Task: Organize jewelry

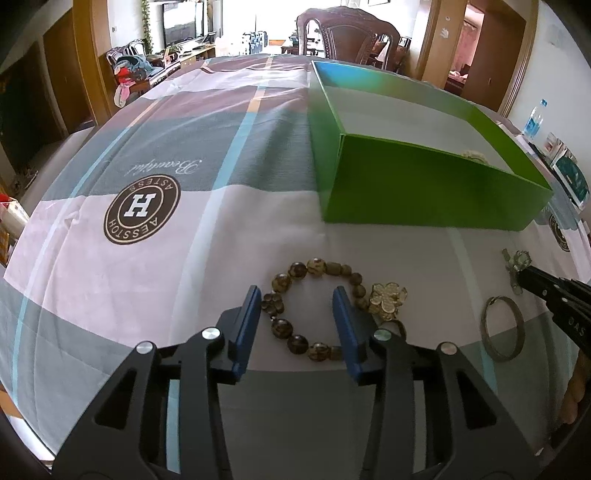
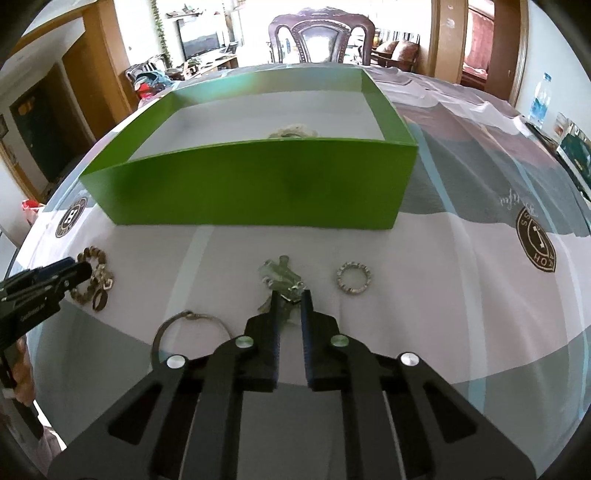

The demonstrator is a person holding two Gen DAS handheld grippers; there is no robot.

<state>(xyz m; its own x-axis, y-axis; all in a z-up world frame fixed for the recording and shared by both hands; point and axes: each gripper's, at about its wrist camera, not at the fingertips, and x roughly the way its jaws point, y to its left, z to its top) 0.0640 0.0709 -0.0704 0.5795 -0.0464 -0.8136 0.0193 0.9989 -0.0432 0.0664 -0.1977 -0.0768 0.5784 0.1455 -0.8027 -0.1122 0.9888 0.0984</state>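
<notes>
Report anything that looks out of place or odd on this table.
Nothing looks damaged or spilled. Most jewelry lies loose on the cloth in front of the green box: beaded bracelet, thin bangle, small ring. Only one pale piece is boxed.

Lighting: strong daylight from the far windows (image 1: pixel 273 22), blown out to white in both my wrist views. Table (image 1: pixel 110 258) evenly lit, shadows soft. Distortion: heavy fisheye bending, black corners. Focus: the box (image 2: pixel 258 192) sharp; the room behind slightly soft.
</notes>
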